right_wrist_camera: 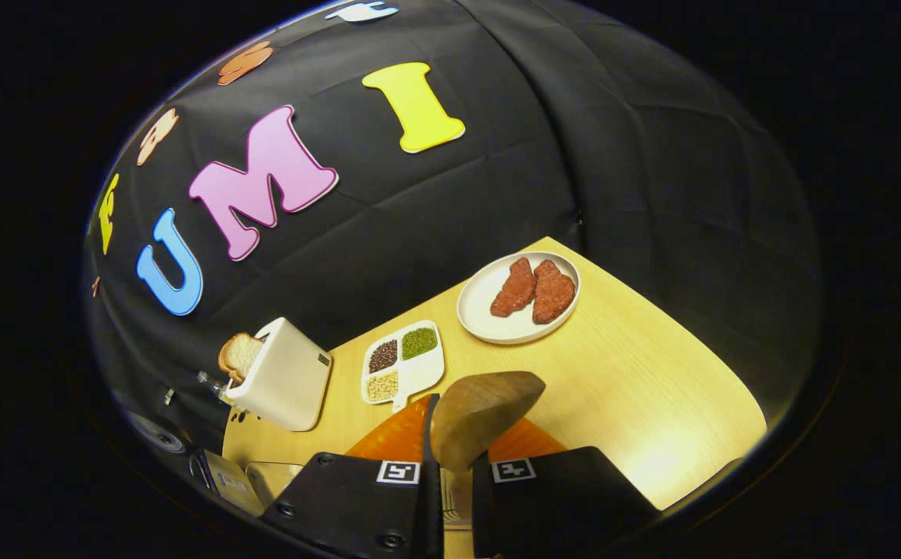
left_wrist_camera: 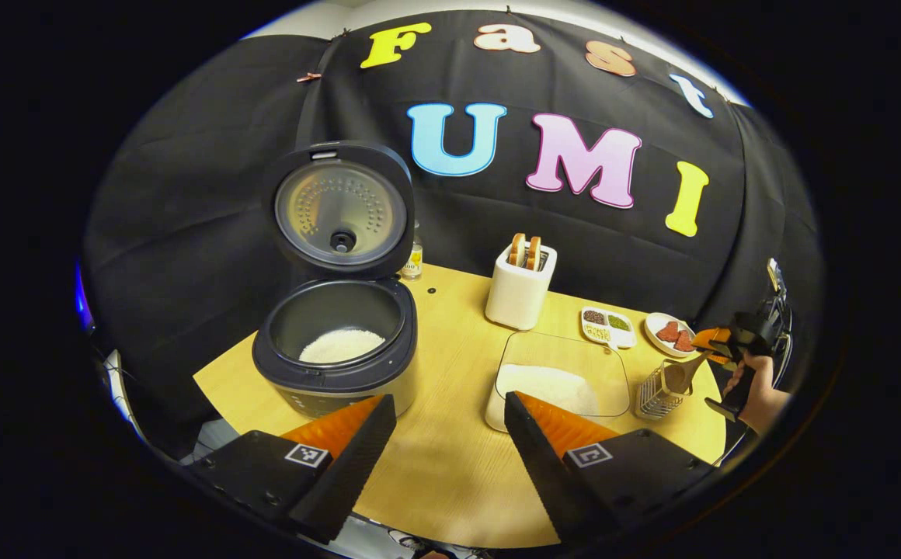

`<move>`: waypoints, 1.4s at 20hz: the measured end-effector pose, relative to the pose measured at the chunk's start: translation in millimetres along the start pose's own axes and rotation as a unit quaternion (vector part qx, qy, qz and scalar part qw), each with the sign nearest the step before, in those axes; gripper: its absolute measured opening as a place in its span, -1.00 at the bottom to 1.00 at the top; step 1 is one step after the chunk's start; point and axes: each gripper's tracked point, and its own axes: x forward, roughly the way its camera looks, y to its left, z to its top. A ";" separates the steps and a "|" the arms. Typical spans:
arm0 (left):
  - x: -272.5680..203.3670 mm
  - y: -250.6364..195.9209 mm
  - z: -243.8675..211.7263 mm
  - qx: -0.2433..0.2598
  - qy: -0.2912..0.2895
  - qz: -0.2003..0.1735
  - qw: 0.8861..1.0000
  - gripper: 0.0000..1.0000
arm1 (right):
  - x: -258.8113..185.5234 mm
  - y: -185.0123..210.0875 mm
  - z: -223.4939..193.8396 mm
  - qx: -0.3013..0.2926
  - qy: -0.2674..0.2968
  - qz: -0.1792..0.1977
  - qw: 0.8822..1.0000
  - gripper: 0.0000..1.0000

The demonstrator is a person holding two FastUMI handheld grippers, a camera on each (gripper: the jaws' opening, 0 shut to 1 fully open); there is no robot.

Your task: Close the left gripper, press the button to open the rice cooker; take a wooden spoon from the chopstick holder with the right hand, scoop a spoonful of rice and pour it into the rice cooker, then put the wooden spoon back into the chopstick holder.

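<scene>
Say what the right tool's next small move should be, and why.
Probably lower the spoon into the holder and let go. The cooker already holds rice, and the right tool, clamped on the spoon, hangs just above the holder.

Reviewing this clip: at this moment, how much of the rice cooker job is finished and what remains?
Done: the rice cooker stands open with rice inside. In hand: the right tongs grip the wooden spoon, held at the chopstick holder. Whether this is pickup or return, I cannot tell. The left tongs are open and hold nothing.
</scene>
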 end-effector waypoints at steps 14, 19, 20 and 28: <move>-12.2 50.3 0.1 -0.009 -0.020 -0.054 0.998 0.92 | -91.4 124.6 21.6 -0.078 -0.063 0.077 0.992 -0.63; -15.0 75.1 -19.3 -0.019 -0.004 -0.049 0.999 0.91 | -83.2 177.8 -10.0 -0.122 -0.050 0.116 0.984 -0.63; -14.6 78.9 -23.6 -0.021 -0.001 -0.047 0.999 0.91 | -78.7 183.9 -19.8 -0.135 -0.044 0.121 0.982 -0.63; 4.7 103.0 -48.1 -0.015 0.025 -0.037 0.999 0.91 | -32.9 199.0 -100.3 -0.186 -0.003 0.130 0.974 -0.62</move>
